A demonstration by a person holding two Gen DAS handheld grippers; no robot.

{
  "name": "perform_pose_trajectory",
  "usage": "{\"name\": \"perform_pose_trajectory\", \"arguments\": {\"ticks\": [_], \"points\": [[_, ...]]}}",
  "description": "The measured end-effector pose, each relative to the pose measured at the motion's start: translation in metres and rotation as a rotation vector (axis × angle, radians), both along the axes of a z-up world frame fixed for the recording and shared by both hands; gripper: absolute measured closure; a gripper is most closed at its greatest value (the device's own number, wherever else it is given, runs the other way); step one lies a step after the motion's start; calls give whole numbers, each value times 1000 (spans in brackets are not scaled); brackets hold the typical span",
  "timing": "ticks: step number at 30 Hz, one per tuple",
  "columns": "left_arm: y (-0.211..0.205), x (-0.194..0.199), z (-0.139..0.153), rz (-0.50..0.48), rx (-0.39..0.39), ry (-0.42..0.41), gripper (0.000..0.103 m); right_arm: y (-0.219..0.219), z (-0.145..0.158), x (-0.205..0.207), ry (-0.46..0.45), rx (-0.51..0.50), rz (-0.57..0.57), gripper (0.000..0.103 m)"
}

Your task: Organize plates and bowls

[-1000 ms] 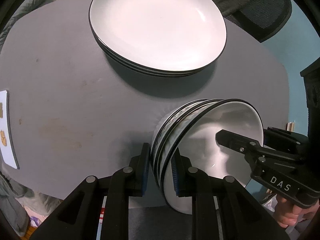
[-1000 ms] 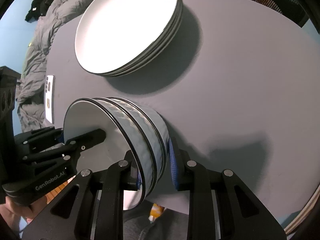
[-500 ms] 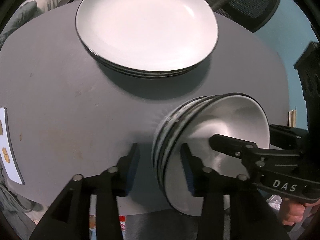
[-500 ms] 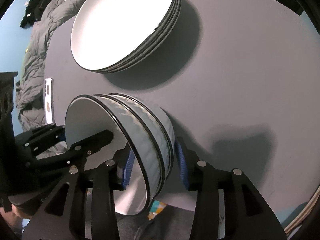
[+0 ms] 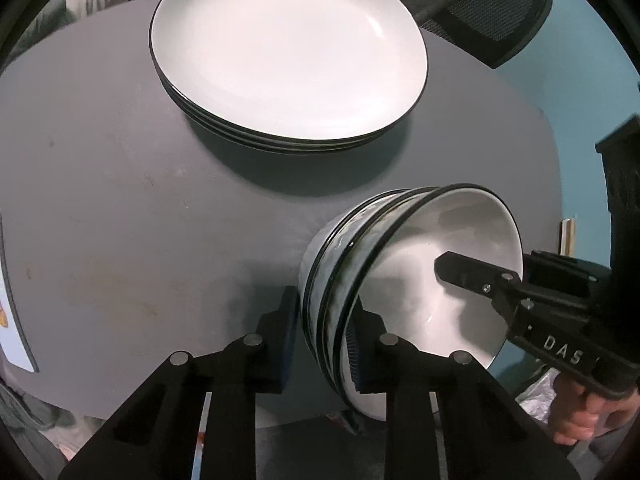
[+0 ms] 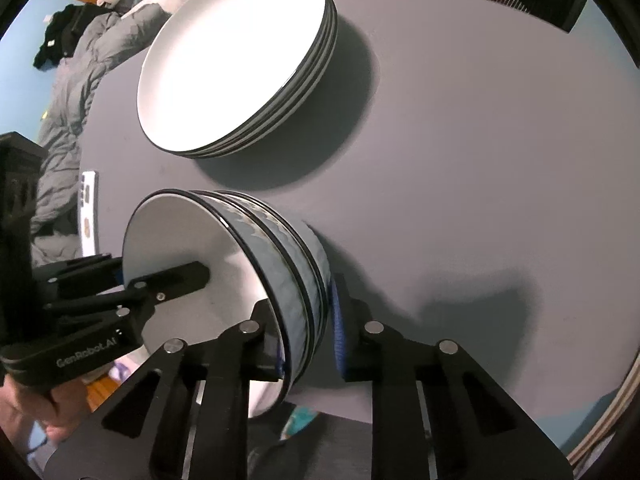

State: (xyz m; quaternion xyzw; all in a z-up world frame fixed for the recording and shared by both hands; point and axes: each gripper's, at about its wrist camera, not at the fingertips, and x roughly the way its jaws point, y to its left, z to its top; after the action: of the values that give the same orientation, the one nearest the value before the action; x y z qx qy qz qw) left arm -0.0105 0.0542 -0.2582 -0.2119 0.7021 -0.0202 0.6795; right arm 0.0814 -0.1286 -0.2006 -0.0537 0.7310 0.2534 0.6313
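Three nested white bowls with black rims and wavy grey sides (image 5: 404, 276) (image 6: 240, 276) sit at the near edge of the round grey table (image 5: 120, 220). My left gripper (image 5: 322, 340) straddles one side of the stack's wall, its jaws closing with pads against it. On the opposite side my right gripper (image 6: 307, 342) does the same, one finger inside the top bowl and one outside. Each gripper shows in the other's view: the right gripper (image 5: 480, 280) and the left gripper (image 6: 168, 284). A stack of white plates (image 5: 288, 48) (image 6: 232, 52) lies farther back. Whether the bowls rest on the table I cannot tell.
A black mesh chair (image 5: 500, 0) stands behind the table. A white card (image 5: 10, 320) lies at the table's left edge, seen also as a white strip (image 6: 88, 212). Grey clothing (image 6: 68, 100) is piled beyond that side. Hands (image 5: 580, 412) (image 6: 28, 408) hold the grippers.
Both grippers spread their jaws off the bowls' wall half a second ago and have closed on it again. The bowls and plates stay where they were.
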Motion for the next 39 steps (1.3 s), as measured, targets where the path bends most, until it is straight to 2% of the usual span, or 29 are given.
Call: {"name": "perform_pose_trajectory", "arguments": {"ticks": [6,18,28,39], "points": [[6,2,-1,13,-32,8,82,0,-4,3,28,18,-28,86],[15,-12,6,-6,-22,-6,82,-4,-3,1,19,21,-40,86],[11,-12,10,-19,26,-4,83,2,2,-5,-20,12,-3,85],[17,-8,13,9,19,2,83,-2,5,-1,8,47,-43,85]]}}
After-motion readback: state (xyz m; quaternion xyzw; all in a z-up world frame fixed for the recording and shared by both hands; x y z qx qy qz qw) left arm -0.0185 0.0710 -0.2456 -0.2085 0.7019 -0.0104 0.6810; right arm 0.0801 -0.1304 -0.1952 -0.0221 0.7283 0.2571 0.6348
